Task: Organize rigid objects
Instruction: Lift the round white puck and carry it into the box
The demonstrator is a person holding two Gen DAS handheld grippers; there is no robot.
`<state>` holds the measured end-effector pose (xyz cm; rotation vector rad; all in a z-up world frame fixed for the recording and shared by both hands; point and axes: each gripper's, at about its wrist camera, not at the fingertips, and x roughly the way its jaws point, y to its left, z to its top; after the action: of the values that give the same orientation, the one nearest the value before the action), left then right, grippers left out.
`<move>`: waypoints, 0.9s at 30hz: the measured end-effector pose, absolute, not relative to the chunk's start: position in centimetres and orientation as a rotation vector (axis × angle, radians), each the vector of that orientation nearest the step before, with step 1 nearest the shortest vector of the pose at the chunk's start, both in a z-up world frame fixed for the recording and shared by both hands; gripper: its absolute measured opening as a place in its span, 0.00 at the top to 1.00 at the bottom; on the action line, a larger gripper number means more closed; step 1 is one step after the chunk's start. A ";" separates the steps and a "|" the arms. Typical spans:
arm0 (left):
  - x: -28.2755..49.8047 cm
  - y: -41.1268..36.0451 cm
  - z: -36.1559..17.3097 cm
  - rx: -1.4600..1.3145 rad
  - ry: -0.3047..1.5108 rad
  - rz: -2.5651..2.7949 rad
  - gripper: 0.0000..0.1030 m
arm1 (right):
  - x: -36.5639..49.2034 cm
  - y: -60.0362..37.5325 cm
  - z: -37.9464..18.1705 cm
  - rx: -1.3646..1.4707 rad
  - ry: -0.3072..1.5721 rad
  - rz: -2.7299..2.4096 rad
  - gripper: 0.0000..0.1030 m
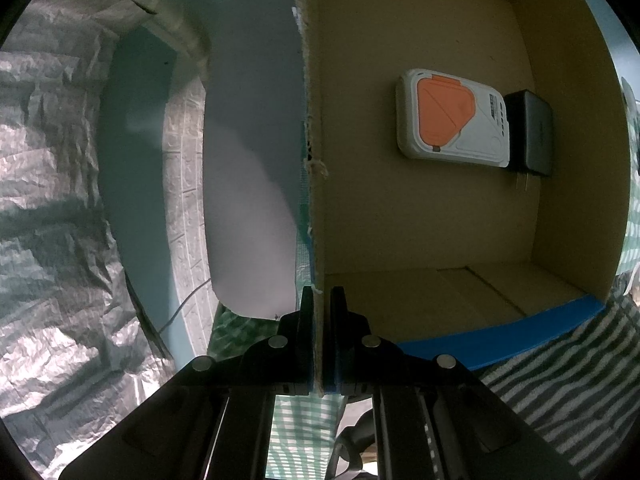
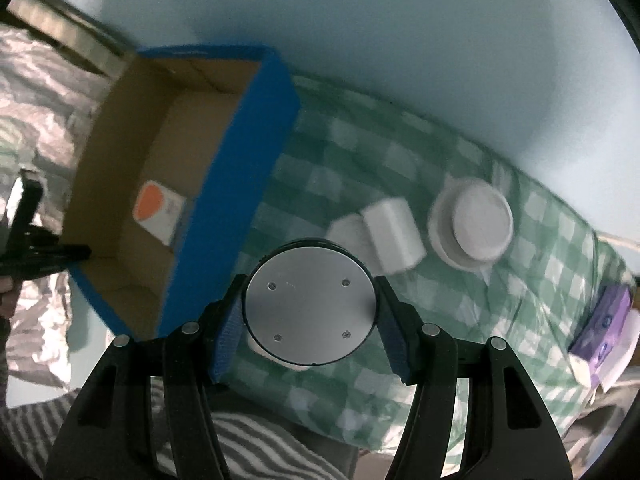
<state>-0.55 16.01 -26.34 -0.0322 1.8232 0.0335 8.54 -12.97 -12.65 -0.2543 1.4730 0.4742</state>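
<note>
Bare box floor [image 1: 420,220] beside white-and-orange device [image 1: 452,118] and black charger [image 1: 530,132]; blue box wall [image 2: 236,200] between.

Both tongs, left [image 1: 320,336] and right [image 2: 310,330], are black with silver round screws and blue finger pads [image 2: 226,336].

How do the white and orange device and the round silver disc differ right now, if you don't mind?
The white and orange device is a rounded rectangle; the round silver disc is circular with four screws. The device lies inside the cardboard box, while the disc is gripped by the right gripper outside it. Both look rigid.
</note>
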 end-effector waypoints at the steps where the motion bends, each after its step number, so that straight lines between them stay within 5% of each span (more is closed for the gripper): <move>1: -0.6 16.0 -26.3 -0.032 1.823 0.032 0.92 | 8.5 -12.4 -12.3 -0.262 1.468 0.487 0.40; 27: -0.5 16.0 -26.3 -0.043 1.818 0.025 0.92 | 7.6 1.1 -15.3 -0.516 1.439 0.705 0.40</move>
<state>-0.47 16.01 -26.33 -0.0429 1.8175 0.0248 7.58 1.10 -15.30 -0.5165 1.4393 0.7045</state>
